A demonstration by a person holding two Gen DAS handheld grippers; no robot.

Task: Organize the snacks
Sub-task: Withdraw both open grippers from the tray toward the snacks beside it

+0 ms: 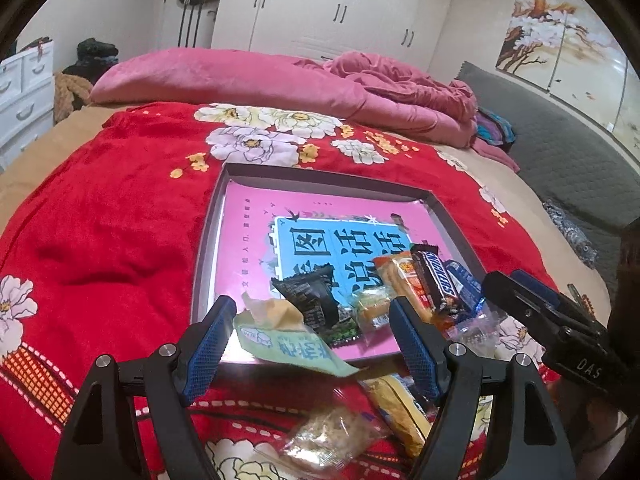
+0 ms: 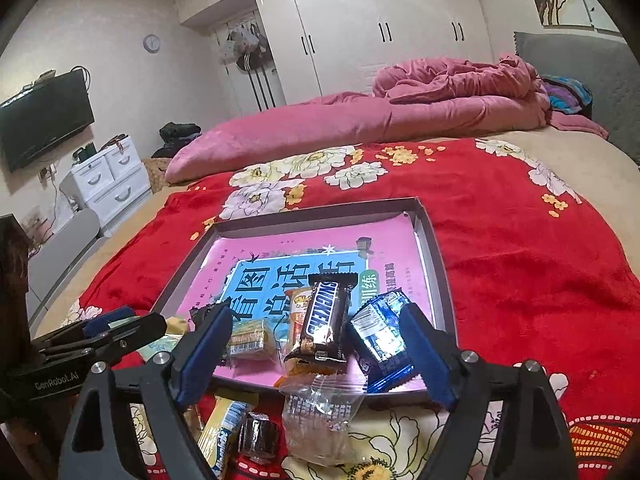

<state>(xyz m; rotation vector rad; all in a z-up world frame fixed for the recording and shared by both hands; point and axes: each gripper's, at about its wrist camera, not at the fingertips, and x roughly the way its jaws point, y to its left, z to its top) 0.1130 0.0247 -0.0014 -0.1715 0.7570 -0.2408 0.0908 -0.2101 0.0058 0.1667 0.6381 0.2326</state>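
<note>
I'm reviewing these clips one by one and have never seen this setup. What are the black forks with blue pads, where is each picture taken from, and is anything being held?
No robot here: a person holds a two-finger gripper in each hand, each carrying a fisheye camera looking along its fingers. One picture comes from the left gripper, the other from the right gripper. Both stand open and hold nothing. On a red floral blanket lies a shallow box. Inside it sit snacks, among them a Snickers bar and a blue packet. A clear-wrapped snack still lies outside on the blanket.
</note>
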